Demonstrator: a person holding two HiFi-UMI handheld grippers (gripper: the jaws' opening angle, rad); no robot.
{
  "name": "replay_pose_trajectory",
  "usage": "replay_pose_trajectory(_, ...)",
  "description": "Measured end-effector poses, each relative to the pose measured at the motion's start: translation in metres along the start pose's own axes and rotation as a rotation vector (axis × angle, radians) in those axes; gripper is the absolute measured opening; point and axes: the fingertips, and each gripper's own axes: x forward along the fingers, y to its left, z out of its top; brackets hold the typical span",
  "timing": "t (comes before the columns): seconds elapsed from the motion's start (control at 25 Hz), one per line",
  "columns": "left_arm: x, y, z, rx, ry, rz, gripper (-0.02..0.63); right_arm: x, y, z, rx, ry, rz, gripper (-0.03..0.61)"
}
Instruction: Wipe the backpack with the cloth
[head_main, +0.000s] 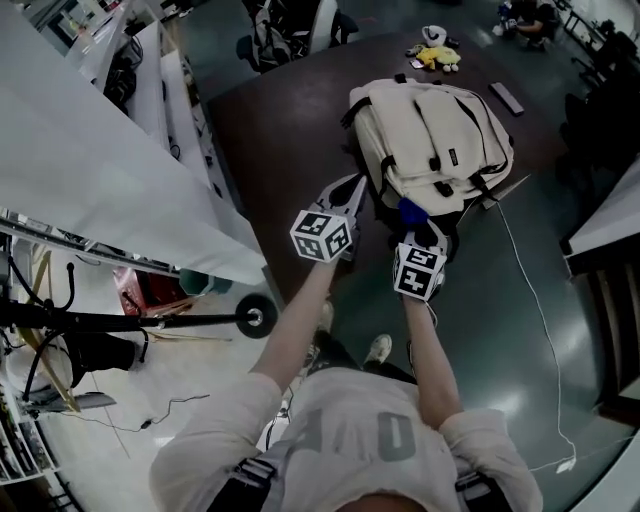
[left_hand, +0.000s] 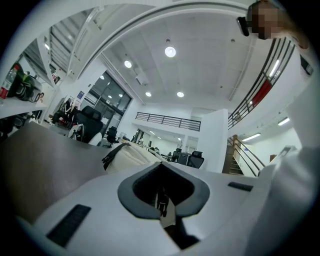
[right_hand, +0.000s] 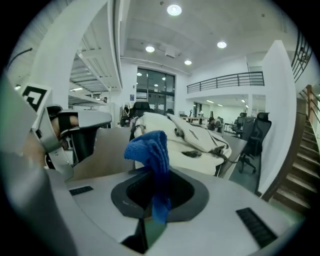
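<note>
Right gripper (right_hand: 155, 202) was clamped on the blue cloth (right_hand: 150, 147), with a bunched wad standing up past the jaws. Left gripper (left_hand: 162, 202) had its jaws together with nothing in them, parked just beside the bag's near-left corner. The cream backpack (head_main: 430, 140) lay flat on the dark bench (head_main: 280, 110), its bottom end right at the near edge, close in front of both grippers. I couldn't tell whether the cloth was touching the fabric; my read was that wiping hadn't started.

To do it well, I figured:
- Tip the right gripper so the wad lands flat on the front panel.
- Use long strokes away from the edge.
- Steer round the black straps and buckles, which could snag.
- Rest the left gripper on the near corner so the bag doesn't slide.
- Keep the pinch firm.
</note>
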Motion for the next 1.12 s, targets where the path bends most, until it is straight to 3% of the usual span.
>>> replay_pose_trajectory(0.24,0.01,-0.024,0.038,0.056,-0.063,0.099,0.005,-0.018,-0.024,0.073,-0.101,-0.149,0.068,0.043)
replay_pose_trajectory(0.48,0.027,-0.019,0.069,0.088,-0.092,0.161,0.005,0.015,-0.052,0.169,-0.178,-0.274,0.087,0.043)
replay_pose_trajectory(0.64,0.043,0.006,0.083,0.089,-0.114,0.198,0.005,0.062,-0.042,0.217,-0.332,-0.298,0.129,0.043)
replay_pose_trajectory(0.84,0.071,0.039,0.094,0.086,-0.13,0.244,0.005,0.132,-0.013,0.255,-0.451,-0.28,0.206,0.043)
replay_pose_trajectory(1.12,0.098,0.074,0.091,0.059,-0.122,0.286,0.005,0.202,0.039,0.279,-0.615,-0.247,0.31,0.043)
